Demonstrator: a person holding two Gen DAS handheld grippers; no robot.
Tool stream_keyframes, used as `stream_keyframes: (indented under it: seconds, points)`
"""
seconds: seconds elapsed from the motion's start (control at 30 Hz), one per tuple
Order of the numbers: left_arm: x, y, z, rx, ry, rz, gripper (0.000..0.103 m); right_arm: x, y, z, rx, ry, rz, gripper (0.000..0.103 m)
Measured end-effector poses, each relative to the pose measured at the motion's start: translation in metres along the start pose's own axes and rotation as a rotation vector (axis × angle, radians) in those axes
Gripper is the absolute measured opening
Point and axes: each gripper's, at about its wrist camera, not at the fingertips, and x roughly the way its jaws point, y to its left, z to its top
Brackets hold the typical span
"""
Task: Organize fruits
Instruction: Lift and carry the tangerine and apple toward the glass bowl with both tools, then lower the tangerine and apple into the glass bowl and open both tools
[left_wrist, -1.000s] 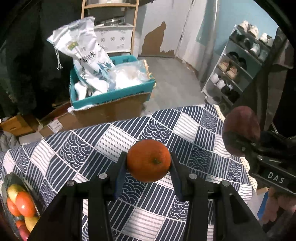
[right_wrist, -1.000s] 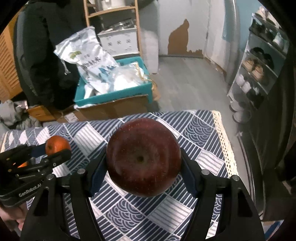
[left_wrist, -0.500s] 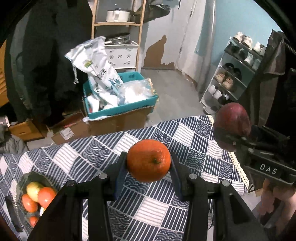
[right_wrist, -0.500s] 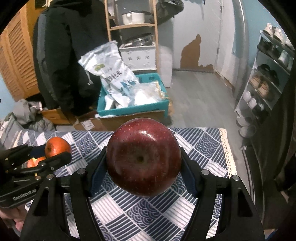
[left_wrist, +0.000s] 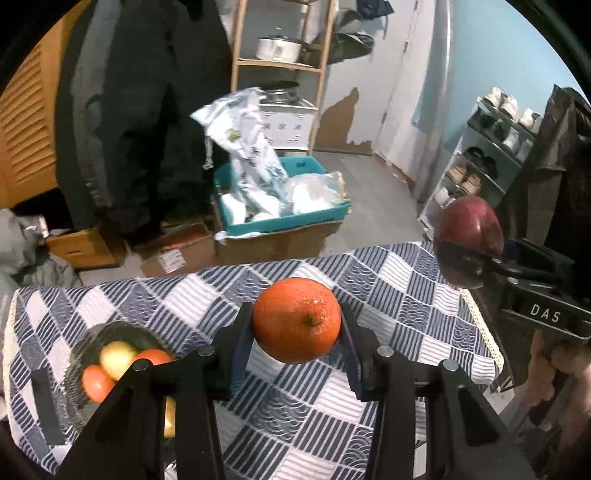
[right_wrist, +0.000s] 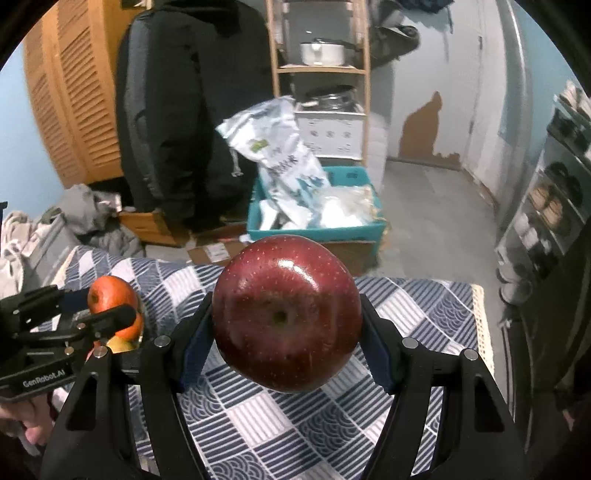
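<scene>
Table with blue-and-white patterned cloth (left_wrist: 388, 295) spreads below and ahead of both grippers, neither fruit in the grippers touching it. Past its far edge, on the floor: teal crate (left_wrist: 291, 218) stuffed with white bags, sitting on cardboard boxes; wooden shelf unit behind it with a pot; dark jacket hanging to the left; shoe rack off to the right.

Glass bowl (left_wrist: 79, 354) sits on the cloth, low and left of the left gripper, partly hidden by its left finger. Holds several fruits, red-orange and yellow; exact count unclear.

Right gripper (right_wrist: 286, 319): jaws fairly wide, both pads pressed on a dark red apple (right_wrist: 286, 314), calyx end facing the camera. Held in the air above the cloth. In left wrist view the same apple is up and to the right of the left gripper, well apart.

Left gripper (left_wrist: 297, 321): jaws narrower, clamped on an orange (left_wrist: 297, 319), stem end facing the camera, lifted over the cloth, up and right of the bowl. From right wrist view it sits at far left, a hand just visible at the bottom-left edge.
</scene>
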Motion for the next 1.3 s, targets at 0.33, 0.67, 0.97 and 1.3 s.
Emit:
stream_keyframes:
  seconds: [0.33, 0.67, 0.97, 1.3]
  points:
    - [-0.027, 0.055, -0.018, -0.068, -0.016, 0.068, 0.045, 0.007, 0.055, 0.008, -0.076, 0.001, 0.080, 0.072]
    - [-0.044, 0.111, -0.038, -0.130, -0.018, 0.129, 0.045, 0.028, 0.118, 0.011, -0.156, 0.029, 0.172, 0.072]
    - [-0.049, 0.165, -0.060, -0.234, 0.010, 0.177, 0.045, 0.057, 0.170, 0.009, -0.199, 0.076, 0.254, 0.072]
    - [-0.035, 0.205, -0.088, -0.310, 0.085, 0.209, 0.045, 0.091, 0.227, -0.003, -0.254, 0.156, 0.332, 0.072]
